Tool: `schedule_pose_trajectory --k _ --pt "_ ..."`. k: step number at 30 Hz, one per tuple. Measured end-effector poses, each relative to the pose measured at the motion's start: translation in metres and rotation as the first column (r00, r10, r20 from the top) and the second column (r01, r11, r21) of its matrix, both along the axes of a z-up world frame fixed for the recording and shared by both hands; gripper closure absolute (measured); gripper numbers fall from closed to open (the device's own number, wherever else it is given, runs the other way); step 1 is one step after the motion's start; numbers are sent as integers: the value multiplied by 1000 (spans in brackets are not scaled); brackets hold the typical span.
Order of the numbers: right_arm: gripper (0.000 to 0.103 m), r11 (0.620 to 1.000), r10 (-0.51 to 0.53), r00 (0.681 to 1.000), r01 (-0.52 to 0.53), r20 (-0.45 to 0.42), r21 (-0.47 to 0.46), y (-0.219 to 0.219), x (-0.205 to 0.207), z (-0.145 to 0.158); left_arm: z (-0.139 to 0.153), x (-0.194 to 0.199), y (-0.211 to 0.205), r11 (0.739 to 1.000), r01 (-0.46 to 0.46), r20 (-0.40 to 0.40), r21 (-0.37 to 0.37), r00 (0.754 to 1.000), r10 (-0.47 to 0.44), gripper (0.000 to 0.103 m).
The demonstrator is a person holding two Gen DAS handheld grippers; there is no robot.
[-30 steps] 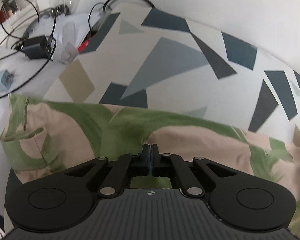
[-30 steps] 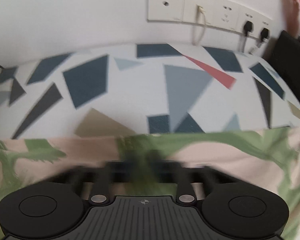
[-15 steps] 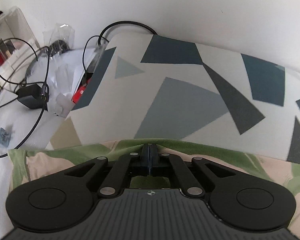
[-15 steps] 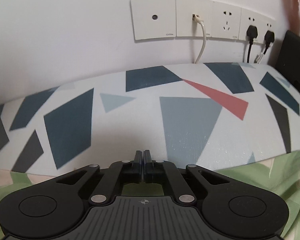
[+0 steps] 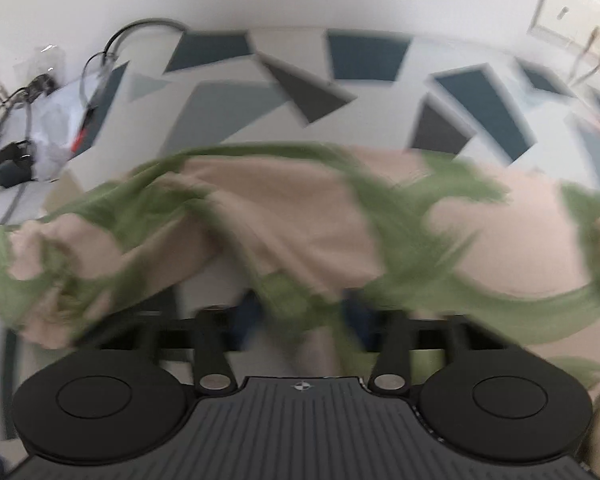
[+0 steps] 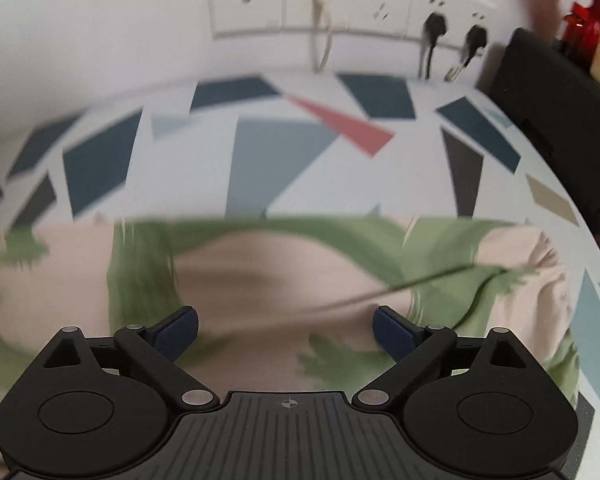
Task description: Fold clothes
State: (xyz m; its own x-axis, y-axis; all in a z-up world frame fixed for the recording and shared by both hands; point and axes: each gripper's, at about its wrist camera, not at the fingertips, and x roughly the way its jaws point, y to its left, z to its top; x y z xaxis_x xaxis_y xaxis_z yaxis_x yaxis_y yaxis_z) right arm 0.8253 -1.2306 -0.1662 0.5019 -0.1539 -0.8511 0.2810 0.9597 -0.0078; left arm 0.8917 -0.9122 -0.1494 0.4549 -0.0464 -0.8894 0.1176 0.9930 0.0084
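Here we logged both grippers spread apart above the garment, neither one pinching cloth.

We saw the right gripper point(image 6: 286, 330) with its blue fingertips point(image 6: 178, 326) wide apart over the pink-and-green garment point(image 6: 260, 268). The left gripper point(image 5: 300, 320) was blurred; its fingers looked parted, with a fold of the garment point(image 5: 300, 216) draped between them. The garment lay on the patterned tablecloth point(image 6: 268, 152), short of its far edge, with wall sockets point(image 6: 320, 4) behind and cables point(image 5: 16, 128) off its left edge.
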Motion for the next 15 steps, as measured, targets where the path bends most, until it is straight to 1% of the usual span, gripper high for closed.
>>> schedule_pose_trajectory --k 1,2,3,5,6,8,12,15 --pt "25 1000 19 1000 -18 -8 1 4 -1 -3 0 1 -4 1000 5 6 3 1000 -5 89" --pt "35 999 32 999 -32 6 4 6 -1 -3 0 2 -7 1000 9 13 5 1000 -9 92" --pt "40 999 45 999 -45 21 7 8 -1 -4 -1 4 -10 1000 6 26 2 1000 -6 93" --pt "72 999 52 998 -52 47 5 11 2 -2 -2 9 -13 1000 6 51 3 999 -6 94" --pt "77 999 49 997 -49 61 4 10 5 -2 -2 14 -16 1000 8 58 7 998 -9 94" --pt "82 999 34 995 -35 90 6 6 13 -3 -3 25 -21 1000 16 71 15 997 -17 94" --pt "84 1000 27 992 -27 127 -3 0 34 -4 -5 53 -35 999 20 108 39 994 -24 94" --pt "84 1000 23 989 -22 146 -8 -7 57 -5 -6 80 -45 999 4 127 43 992 -9 94"
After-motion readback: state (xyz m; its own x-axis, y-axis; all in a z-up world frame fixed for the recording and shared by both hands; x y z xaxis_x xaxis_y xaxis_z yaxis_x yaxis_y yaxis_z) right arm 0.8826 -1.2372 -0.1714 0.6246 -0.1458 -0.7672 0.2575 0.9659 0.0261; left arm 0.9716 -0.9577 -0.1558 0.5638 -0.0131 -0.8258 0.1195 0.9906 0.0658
